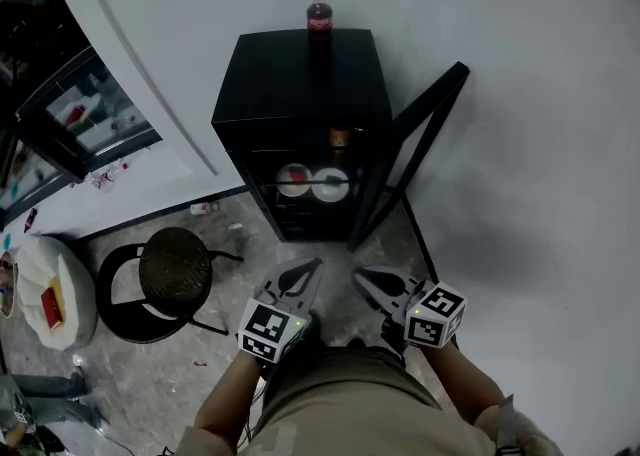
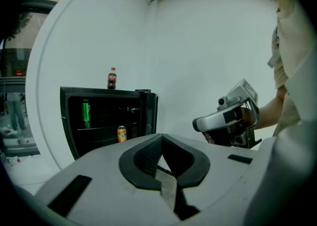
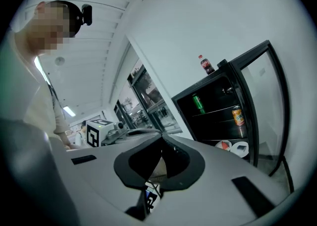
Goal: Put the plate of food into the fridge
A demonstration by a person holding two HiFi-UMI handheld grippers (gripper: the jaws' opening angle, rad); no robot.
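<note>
1. Plate of food (image 1: 293,181) lay inside the black mini fridge (image 1: 300,84), on a lower shelf toward the shelf's left side. A second white plate (image 1: 331,185) sat just beside it on the right. I took the one carrying a red piece as the task's own, though I could not be sure which of the two it was.
2. The plate was round, so it had no long axis and pointed no particular way. It rested flat on the shelf, face up.
3. The left gripper (image 1: 308,269) was held low in front of the person, well apart from the fridge. Its jaws were together with nothing between them.
4. The right gripper (image 1: 362,277) hung just beside it at the same level. Its jaws were likewise closed on nothing.
5. As I judged it, the placing step was done, since both tools were empty and the plate was shelved.
6. The glass door (image 1: 420,144) stood swung wide at the fridge's right front corner. The likely next move was to shut it, which called for a push on the door's free edge rather than a grip.
7. A cola bottle (image 1: 319,14) stood at the back edge of the fridge top. An orange can (image 1: 339,139) sat on the shelf above the plates.
</note>
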